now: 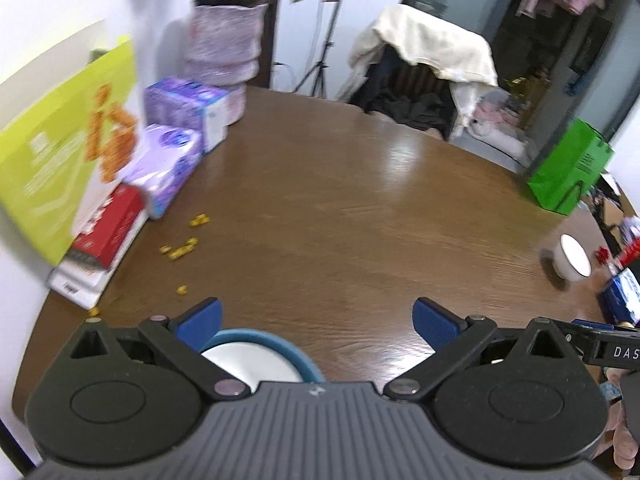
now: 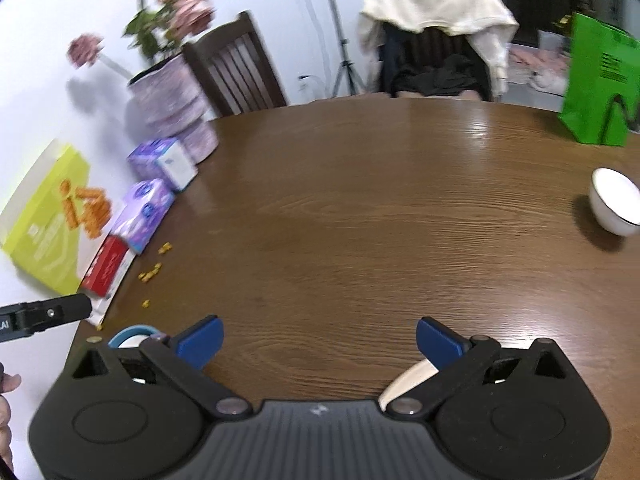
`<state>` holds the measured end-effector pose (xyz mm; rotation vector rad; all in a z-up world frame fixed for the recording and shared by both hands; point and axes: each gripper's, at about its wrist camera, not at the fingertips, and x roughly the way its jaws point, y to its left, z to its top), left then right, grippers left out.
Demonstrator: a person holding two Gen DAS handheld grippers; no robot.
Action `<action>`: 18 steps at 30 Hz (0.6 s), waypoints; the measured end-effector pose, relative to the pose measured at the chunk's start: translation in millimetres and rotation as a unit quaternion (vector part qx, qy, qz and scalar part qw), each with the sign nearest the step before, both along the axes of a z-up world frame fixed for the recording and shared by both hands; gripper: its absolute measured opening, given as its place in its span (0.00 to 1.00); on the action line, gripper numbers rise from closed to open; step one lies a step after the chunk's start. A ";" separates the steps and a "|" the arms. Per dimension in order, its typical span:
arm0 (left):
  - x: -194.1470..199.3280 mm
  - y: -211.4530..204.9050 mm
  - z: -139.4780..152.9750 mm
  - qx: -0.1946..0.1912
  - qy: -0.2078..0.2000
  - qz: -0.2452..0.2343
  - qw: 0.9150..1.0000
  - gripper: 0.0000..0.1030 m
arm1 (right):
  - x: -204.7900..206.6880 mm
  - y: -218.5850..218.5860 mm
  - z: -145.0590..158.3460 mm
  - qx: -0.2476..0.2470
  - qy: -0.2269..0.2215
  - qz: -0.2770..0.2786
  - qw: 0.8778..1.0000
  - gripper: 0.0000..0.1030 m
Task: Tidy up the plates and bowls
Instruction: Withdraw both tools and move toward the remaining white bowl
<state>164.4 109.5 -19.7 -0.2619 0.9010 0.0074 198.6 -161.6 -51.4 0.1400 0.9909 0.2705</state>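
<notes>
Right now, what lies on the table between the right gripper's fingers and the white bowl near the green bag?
Only bare brown wooden table lies between the right gripper and the white dark-rimmed bowl; the right wrist view shows it.

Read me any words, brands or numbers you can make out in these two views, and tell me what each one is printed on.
"DAS": white letters on the black gripper arm at the right edge, cut off by the frame.
"LAI": white letters on the black gripper arm at the left edge, cut off.
Yellow-green box, red box, purple packs, green bag: print too blurred to read.
</notes>
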 end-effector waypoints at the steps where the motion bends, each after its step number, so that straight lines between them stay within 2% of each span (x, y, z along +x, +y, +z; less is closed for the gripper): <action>1: 3.3 -5.5 1.5 -0.001 -0.002 -0.007 1.000 1.00 | -0.8 -5.4 0.9 -0.001 -0.001 -0.007 1.000 1.00; 18: 53.6 -107.8 11.9 -0.010 -0.020 -0.119 0.993 1.00 | -16.5 -119.7 7.0 -0.020 -0.008 -0.136 0.990 1.00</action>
